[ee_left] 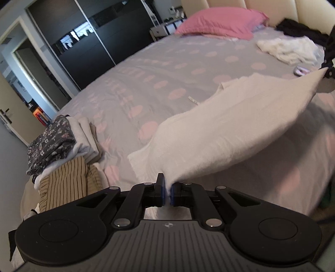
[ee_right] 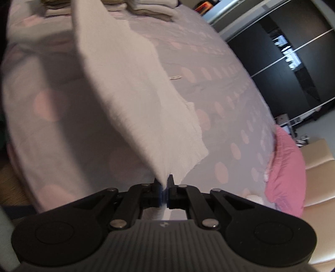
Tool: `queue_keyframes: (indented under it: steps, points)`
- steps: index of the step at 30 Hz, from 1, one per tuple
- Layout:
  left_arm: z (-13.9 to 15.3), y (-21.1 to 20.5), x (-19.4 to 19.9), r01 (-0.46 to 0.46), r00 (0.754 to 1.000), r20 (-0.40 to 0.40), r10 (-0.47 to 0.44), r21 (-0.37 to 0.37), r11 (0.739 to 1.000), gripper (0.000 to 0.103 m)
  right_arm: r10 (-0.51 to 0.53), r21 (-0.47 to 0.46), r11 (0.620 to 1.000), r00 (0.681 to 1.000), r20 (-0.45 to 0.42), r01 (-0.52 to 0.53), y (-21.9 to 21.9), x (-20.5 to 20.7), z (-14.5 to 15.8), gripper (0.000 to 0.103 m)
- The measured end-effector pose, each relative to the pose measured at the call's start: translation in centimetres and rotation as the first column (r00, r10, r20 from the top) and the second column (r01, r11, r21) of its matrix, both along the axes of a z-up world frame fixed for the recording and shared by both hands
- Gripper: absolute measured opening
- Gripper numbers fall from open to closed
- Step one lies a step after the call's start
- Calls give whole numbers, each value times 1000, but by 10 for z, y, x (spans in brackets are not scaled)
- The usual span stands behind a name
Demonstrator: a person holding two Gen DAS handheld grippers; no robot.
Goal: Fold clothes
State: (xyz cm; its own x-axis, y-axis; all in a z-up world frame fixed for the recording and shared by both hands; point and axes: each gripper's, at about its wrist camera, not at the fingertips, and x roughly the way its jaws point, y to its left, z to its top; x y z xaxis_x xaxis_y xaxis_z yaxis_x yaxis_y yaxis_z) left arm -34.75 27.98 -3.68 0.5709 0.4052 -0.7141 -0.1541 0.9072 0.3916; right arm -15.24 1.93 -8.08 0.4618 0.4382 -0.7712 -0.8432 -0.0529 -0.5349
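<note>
- The left gripper (ee_left: 166, 193) has its fingers pressed together on one corner of the white garment (ee_left: 226, 129).
- The right gripper (ee_right: 165, 193) has its fingers pinching the opposite corner of the same white garment (ee_right: 129, 100).
- The white garment hangs stretched between the two grippers, lifted above the near edge of the bed (ee_left: 146, 83); its far part sags toward the bed cover.
- A stack of folded clothes (ee_left: 62, 150) sits at the near left corner of the bed: a dark floral piece on top, white and beige pieces beside it, a striped piece in front.
- A small white label or tag (ee_left: 193, 100) lies on the bed cover just beyond the far edge of the lifted garment.
- A crumpled white garment (ee_left: 289, 49) and a dark garment (ee_left: 297, 28) lie near the head of the bed, on its right side, well apart from the held piece.
- A pink pillow (ee_left: 219, 23) rests against the headboard (ee_left: 303, 10).
- A small pale object (ee_left: 301, 71) lies near the right edge of the bed; too blurred to identify.
- A dark sliding-door wardrobe (ee_left: 88, 41) stands beyond the bed's left edge.
</note>
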Motion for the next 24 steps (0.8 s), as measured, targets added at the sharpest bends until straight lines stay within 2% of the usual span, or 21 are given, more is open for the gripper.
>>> queue_keyframes:
  steps: [1,4,6,11,15,20,21,23,24]
  points:
    - [-1,-1,-1,7,1000,-10,-7,3,1000,4,10,-14,1000,1000,-24,-11,-3,-6,0,4]
    - [-10,-6,0,40,998,-56,-39,17,999,4,51,-96,994,998,-23,-53,-3,-18,-16,4]
    - [-23,-9,2,69,989,-132,-68,6,998,4,79,-152,985,996,-28,-83,-2,-24,-28,4]
    - [-64,-14,11,141,936,-325,-136,-7,990,4,144,-276,949,989,-43,-150,1,-31,-62,4]
    - [-93,-12,13,168,886,-434,-161,-23,986,4,159,-320,933,986,-47,-166,2,-30,-82,5]
    - [-111,-16,13,206,849,-497,-182,-7,979,6,187,-346,918,981,-58,-195,-1,-36,-92,7]
    - [-113,-16,13,210,843,-505,-184,-5,978,10,197,-348,914,978,-63,-206,-2,-38,-92,12]
    - [-108,-17,11,217,852,-487,-192,-5,976,12,211,-345,911,974,-81,-226,-4,-42,-89,17]
    - [-105,-19,10,223,859,-471,-200,-8,975,15,218,-337,912,972,-89,-236,-5,-45,-86,25]
